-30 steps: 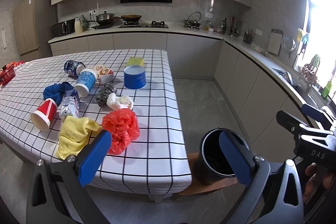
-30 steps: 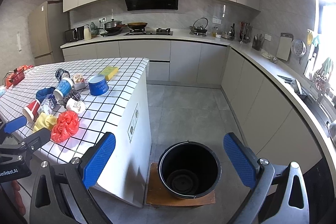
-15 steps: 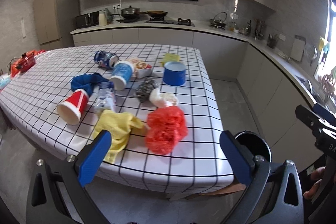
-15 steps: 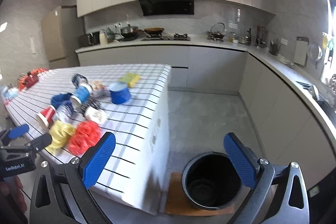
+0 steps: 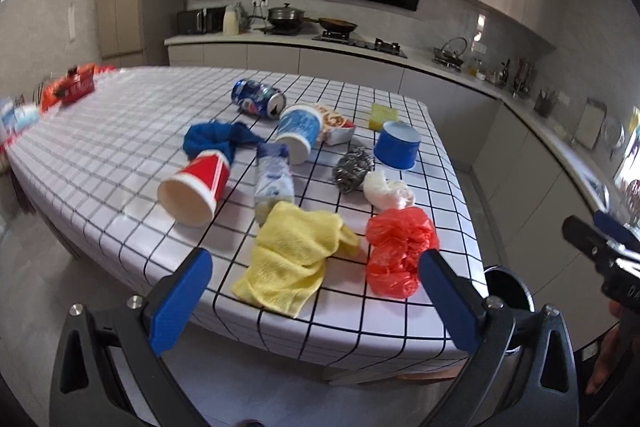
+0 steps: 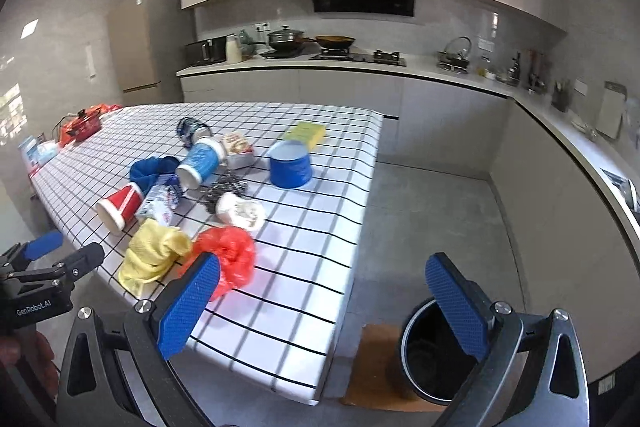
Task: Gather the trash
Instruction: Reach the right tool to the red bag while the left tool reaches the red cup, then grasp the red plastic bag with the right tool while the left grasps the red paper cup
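Since a second ago the left gripper point(image 5: 316, 297) has swung from the black round bin point(image 5: 510, 285) toward the checked table point(image 5: 120, 155); its jaws gape empty before one yellow cloth point(image 5: 296, 255) and one red plastic bag point(image 5: 398, 251) at the near edge. The right gripper point(image 6: 324, 305), wide apart and empty, faces bare floor beside the bin point(image 6: 426, 351).

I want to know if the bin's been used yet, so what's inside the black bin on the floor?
The right wrist view looks into the black bin: dark inner wall, no trash visible. The right gripper's finger covers part of the opening, so that part stays unseen.
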Available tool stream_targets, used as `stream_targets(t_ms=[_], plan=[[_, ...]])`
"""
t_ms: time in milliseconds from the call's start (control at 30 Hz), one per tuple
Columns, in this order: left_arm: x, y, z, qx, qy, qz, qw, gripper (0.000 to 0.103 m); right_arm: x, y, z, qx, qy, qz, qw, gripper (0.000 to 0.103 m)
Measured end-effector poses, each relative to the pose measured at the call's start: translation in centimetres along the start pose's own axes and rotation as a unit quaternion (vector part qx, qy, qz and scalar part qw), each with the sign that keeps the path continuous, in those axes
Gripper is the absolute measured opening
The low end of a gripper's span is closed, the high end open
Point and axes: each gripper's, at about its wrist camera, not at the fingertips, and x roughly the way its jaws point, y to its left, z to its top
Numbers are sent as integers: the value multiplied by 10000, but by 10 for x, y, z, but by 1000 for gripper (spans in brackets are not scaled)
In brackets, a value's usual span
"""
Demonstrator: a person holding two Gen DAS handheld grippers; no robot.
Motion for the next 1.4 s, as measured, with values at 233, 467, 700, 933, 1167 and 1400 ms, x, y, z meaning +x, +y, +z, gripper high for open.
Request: stream_targets(t_ms=[233,467,700,933,1167,1400], plan=[[20,38,-7,-32,145,111,9998,102,20,32,-3,-101,173,194,9996,98],[42,67,-9,33,194,217,9996,95,43,60,-9,-88,398,363,9985,85],[60,92,-10,94,322,178,9993,94,76,85,-19,2,687,323,9971,79],[81,115,-4,251,399,81,9989,94,110,105,-32,216,988,122,9948,76],[110,137,15,247,398,-22,9989,94,141,112,-31,456,1096,-121,9928,67],[136,141,31,266,501,-202,9982,94,171,110,-10,558,1012,-325,9928,65]])
